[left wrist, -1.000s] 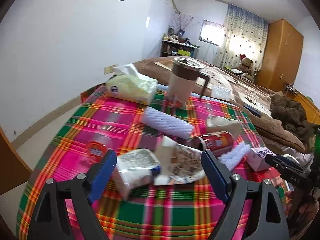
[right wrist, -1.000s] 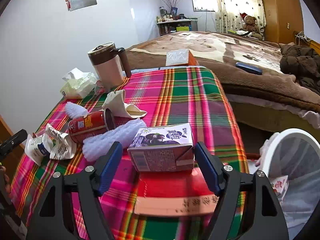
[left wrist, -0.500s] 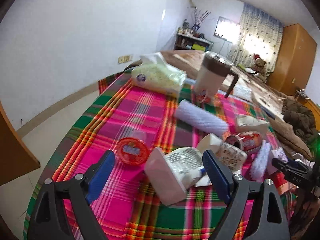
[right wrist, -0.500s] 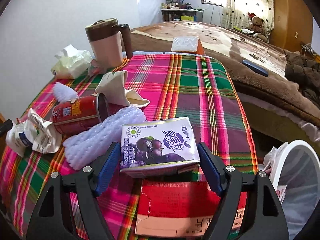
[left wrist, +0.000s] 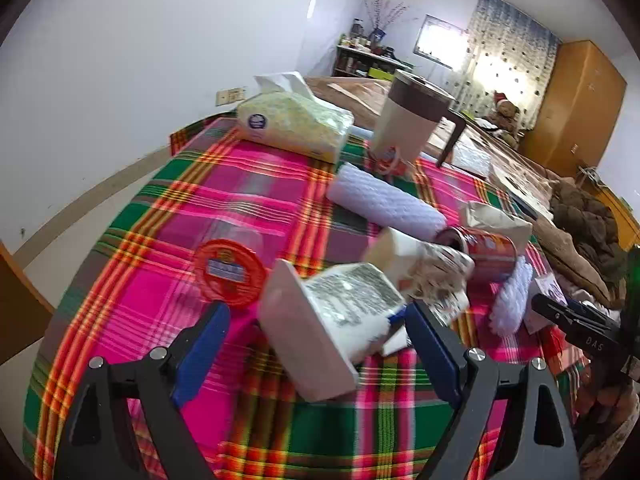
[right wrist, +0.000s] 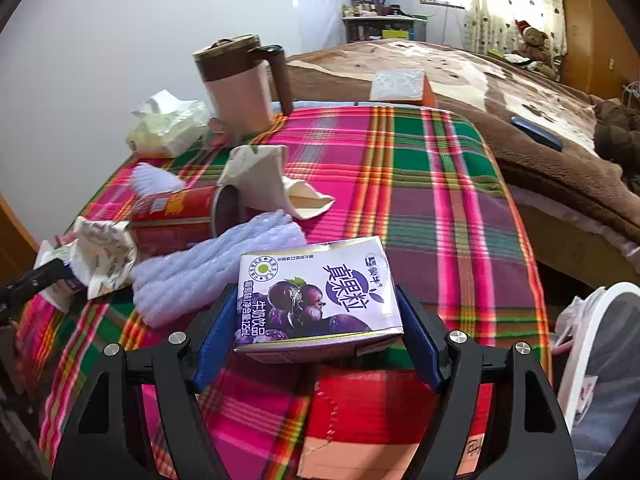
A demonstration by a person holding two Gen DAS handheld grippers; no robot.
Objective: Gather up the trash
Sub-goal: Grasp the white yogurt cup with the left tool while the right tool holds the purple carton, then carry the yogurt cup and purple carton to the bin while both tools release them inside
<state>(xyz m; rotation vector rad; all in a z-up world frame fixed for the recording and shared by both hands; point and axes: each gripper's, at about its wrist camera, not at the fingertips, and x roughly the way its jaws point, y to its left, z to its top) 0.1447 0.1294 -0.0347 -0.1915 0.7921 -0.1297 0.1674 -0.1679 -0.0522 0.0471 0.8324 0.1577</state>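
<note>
While the right gripper (right wrist: 316, 332) holds its two blue pads (right wrist: 214, 340) against the short ends of a purple drink carton (right wrist: 316, 292), it appears clamped on that carton, which sits tilted above a red packet (right wrist: 384, 420) near the table's front edge; contact on the right-hand pad is partly hidden, so the grip is judged, not certain. Held this way, the carton's long axis runs across the opening from pad to pad, its printed face turned up toward the camera, a hold that suits carrying it sideways to the white bin (right wrist: 600, 360) just beside the table on the right. The left gripper (left wrist: 316, 356) has its fingers spread wide and touching nothing, straddling a white carton (left wrist: 328, 320) that lies on its side on the plaid tablecloth (left wrist: 260, 184); that carton's long axis points obliquely away to the right, its pale base end nearest the camera. Its tilt probably calls for a turn of the wrist before closing. Farther out lie a red lid (left wrist: 230, 272), crumpled wrappers (left wrist: 436, 276), a red can (left wrist: 484, 252) on its side, a white foam roll (left wrist: 386, 204), a tissue pack (left wrist: 292, 124) and a lidded mug (left wrist: 412, 124) standing upright at the far edge.
</note>
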